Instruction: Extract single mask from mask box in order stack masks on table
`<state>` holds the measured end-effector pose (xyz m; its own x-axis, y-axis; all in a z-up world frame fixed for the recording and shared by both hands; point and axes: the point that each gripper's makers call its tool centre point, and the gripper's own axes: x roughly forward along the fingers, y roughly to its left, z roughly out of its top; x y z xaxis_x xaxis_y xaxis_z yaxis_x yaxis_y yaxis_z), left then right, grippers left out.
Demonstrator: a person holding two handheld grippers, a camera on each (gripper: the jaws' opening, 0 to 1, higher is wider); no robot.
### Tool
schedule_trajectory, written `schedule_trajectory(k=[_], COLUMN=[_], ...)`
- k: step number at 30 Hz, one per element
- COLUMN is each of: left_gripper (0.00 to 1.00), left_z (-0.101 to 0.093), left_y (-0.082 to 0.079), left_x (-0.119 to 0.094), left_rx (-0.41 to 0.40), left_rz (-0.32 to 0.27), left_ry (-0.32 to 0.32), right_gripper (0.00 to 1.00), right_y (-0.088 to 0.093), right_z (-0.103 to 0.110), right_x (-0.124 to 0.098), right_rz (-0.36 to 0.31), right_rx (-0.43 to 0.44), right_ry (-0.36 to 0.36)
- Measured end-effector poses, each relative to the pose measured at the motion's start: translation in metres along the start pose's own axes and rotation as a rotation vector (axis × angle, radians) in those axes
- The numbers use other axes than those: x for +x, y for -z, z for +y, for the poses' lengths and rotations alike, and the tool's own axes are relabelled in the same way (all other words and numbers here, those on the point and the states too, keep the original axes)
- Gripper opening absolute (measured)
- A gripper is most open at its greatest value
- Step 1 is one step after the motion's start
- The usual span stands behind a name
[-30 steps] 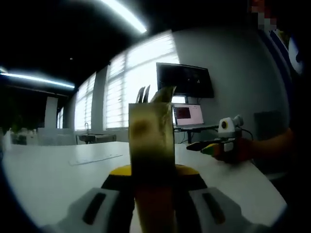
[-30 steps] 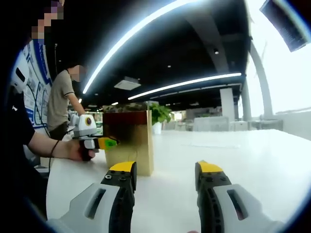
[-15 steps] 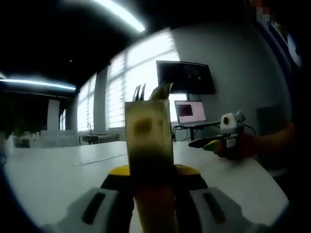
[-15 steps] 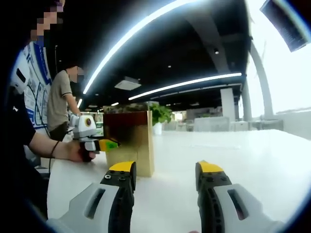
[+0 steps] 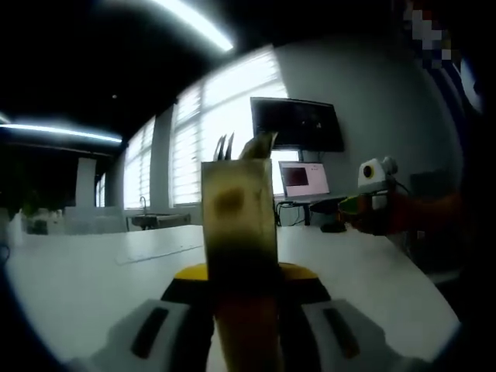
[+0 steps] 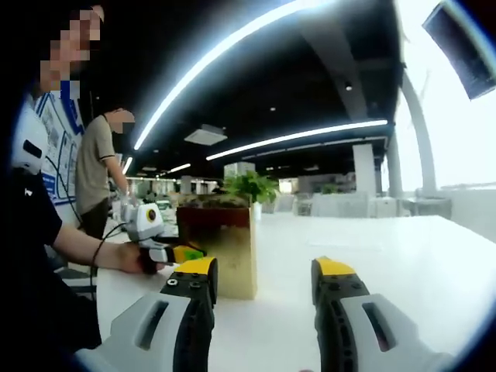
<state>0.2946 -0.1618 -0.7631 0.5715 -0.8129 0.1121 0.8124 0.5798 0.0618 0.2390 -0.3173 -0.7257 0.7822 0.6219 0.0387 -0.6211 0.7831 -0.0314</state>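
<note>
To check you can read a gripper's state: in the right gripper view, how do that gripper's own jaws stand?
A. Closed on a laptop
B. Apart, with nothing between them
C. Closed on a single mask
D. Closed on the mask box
B: the right gripper has its yellow-tipped jaws apart over the bare table, and the mask box stands beyond them, ungripped.

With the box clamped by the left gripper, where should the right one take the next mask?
Likely the pale mask edge poking from the upright mask box: pinch it from above with the open right gripper. The left gripper pins the box on the table.
</note>
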Motion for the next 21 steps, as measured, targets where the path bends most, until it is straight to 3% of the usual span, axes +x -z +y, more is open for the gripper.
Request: schedule_trajectory(k=[9,14,21], left_gripper=[0.33,0.33,0.32], left_z=[-0.001,-0.002,-0.001], left_y=[0.000,0.000,0.000], left_x=[0.000,0.000,-0.002], left_rx=[0.002,0.002,-0.011], left_rz=[0.000,0.002,0.009], left_ry=[-0.003,-0.004,0.002], right_gripper=[0.45,0.37,0.39], right_y=[-0.029,-0.037,-0.048], right_z=[0.022,0.023,0.022], right_x=[0.010,0.015,0.021], right_rz=[0.045,0.063,0.087], right_rx=[-0.128,-0.133,-0.160], right_ry=[-0.121,-0.147,-0.168])
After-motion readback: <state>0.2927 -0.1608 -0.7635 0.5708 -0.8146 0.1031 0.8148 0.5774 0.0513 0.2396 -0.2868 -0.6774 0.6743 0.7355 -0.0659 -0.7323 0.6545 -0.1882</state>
